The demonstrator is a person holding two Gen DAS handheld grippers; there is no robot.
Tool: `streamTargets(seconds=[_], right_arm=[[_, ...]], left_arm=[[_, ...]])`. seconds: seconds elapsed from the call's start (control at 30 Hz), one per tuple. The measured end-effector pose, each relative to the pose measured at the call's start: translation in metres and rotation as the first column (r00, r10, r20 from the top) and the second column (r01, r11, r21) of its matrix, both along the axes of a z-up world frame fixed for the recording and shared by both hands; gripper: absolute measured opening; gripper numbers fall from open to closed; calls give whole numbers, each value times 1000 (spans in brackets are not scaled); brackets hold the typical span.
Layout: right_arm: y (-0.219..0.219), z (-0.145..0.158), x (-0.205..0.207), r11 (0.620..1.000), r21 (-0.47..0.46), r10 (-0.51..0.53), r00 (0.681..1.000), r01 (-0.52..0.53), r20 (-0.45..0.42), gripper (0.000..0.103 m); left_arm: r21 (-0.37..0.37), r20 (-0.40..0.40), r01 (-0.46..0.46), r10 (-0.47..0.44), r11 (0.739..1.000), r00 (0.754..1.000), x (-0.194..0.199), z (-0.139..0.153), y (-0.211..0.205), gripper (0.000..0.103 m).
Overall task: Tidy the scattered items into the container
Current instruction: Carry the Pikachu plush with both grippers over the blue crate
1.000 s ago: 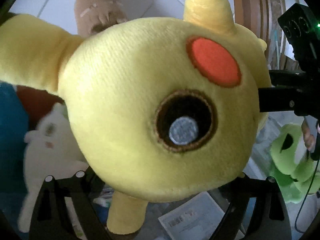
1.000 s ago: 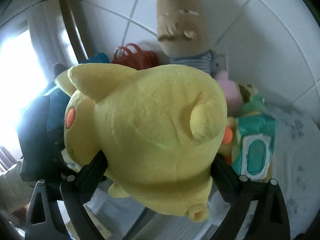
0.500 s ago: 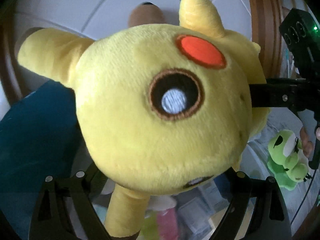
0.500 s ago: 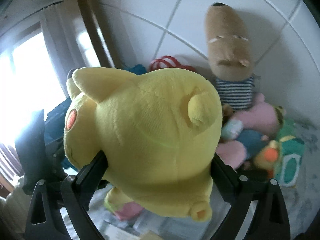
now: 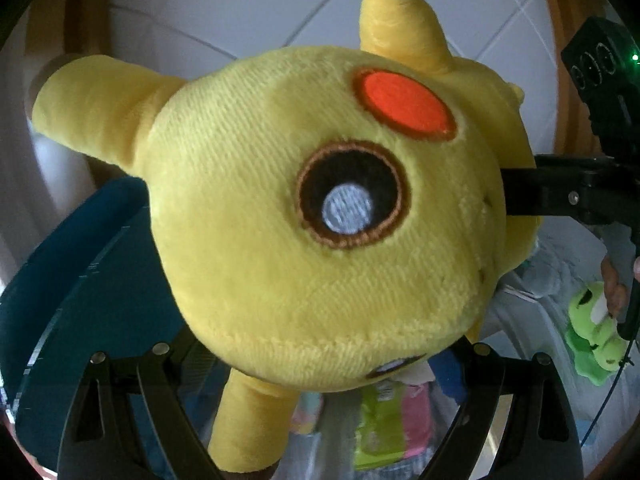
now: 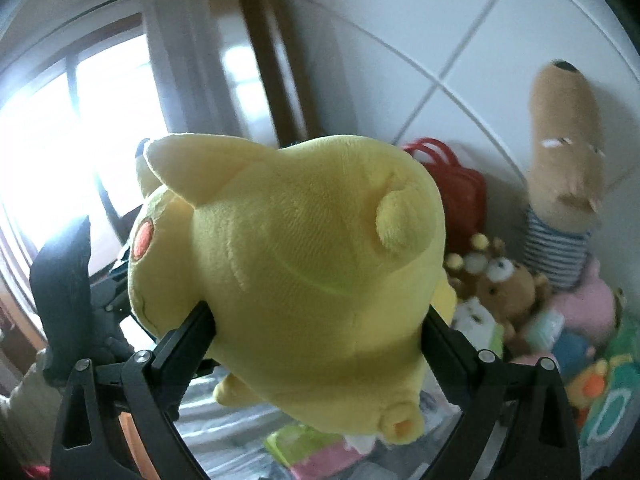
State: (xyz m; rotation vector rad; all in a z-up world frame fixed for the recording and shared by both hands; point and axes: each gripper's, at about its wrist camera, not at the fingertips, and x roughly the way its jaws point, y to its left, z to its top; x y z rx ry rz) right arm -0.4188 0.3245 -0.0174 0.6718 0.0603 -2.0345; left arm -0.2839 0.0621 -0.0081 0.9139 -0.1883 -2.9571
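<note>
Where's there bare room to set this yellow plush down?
Crowded on the right: the brown bear, pink plush and striped plush pile against the tiled wall. Bare grey surface shows only beneath the yellow plush, left of the green packet.

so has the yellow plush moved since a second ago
Yes. In the right wrist view the yellow plush, held by both grippers, has shifted left, away from the tall brown plush against the tiled wall, which earlier stood right behind it.
</note>
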Motion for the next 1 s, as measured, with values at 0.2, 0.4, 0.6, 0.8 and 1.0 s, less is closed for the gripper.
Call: streamTargets(seconds=[0.2,0.4,0.6,0.8,1.0], right_arm=[[-42,22,6,998,-1,56,998,-56,-40,98],[-99,46,12,996,-19,89,992,-91,-91,98],[-177,67,18,991,-65,113,987,-121,-117,98],[-256,80,24,986,-83,136,982,-148,-132,98],[-332,64,19,981,-78,171,982,-178,-83,98]], left_arm=[[-2,-39,-55,55,998,998,13,19,-50,90],[-13,-78,-91,90,996,993,20,40,-119,90],[-40,-92,-129,125,991,988,26,63,-204,90],[-61,-91,-165,159,984,983,32,72,-295,90],[-53,-34,-205,204,977,978,34,54,-380,90]])
